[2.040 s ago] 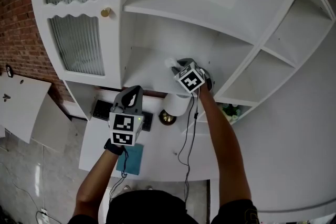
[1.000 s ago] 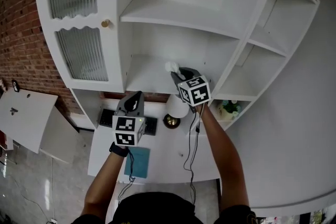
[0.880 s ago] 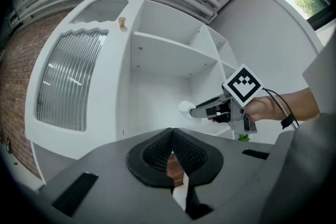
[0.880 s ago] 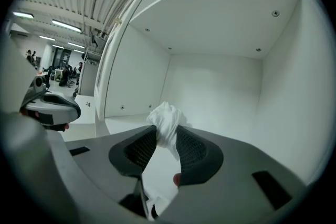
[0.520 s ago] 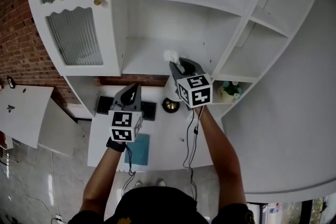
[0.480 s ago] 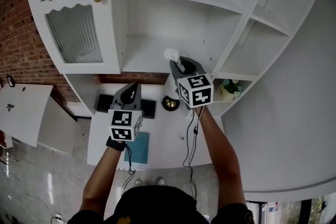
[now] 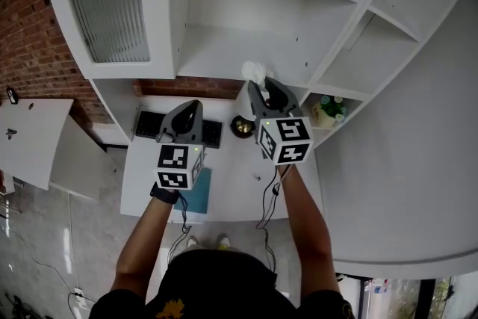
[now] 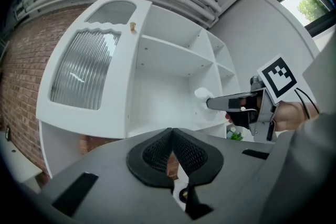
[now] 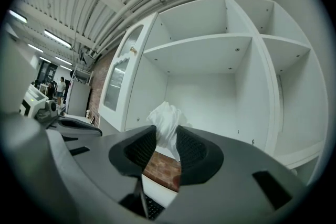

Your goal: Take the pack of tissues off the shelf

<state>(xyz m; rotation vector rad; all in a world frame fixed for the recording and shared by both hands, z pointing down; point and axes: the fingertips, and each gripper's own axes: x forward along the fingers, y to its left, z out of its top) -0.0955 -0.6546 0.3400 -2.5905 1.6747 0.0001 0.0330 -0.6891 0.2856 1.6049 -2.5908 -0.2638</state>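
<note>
White pack of tissues [image 9: 167, 115] is pinched between the pads of the right tongs [image 9: 166, 145], clear of the shelf [image 7: 224, 56] beyond their tips; left tongs [image 8: 172, 139], closed and empty, hang to their left above the surface [image 7: 231, 179].

Left arm [image 7: 142, 250] and right arm [image 7: 302, 228] stretched forward, left tongs [image 8: 171, 139] level, jaws pressed together, empty, right tongs [image 9: 167, 140] level, jaws clamped on the pack of tissues [image 9: 166, 117]

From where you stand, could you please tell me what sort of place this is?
Probably an office or studio: a white shelf unit stands over a desk with a keyboard, beside a brick wall.
</note>
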